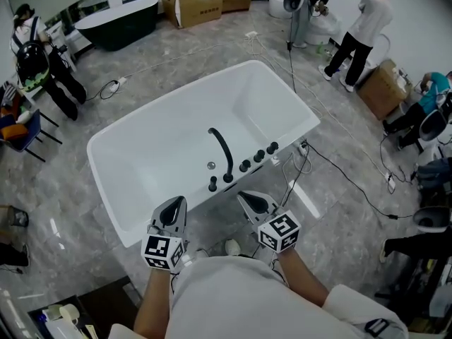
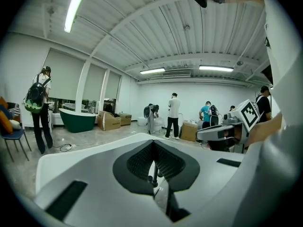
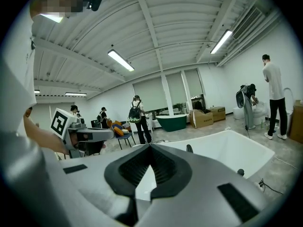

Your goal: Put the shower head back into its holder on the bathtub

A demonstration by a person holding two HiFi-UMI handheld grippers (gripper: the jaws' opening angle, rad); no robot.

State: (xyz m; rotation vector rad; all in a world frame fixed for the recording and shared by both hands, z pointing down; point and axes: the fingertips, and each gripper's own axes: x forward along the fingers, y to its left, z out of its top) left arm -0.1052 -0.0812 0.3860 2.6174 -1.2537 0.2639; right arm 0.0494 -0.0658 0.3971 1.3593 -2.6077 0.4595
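Both grippers empty, short of the tub fittings.
The left gripper and right gripper, low centre in the head view, have fingers pressed together on nothing. Just above, on the near rim of the bathtub, stands what is probably the shower head, beside the curved spout. Reaching in unspread could knock it loose or catch a knob instead.

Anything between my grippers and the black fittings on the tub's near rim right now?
Nothing visible. The left gripper and right gripper are shut and empty, just short of the bathtub rim. The faucet and the short black stub beside it, possibly the shower head, lie directly ahead with only open rim between.
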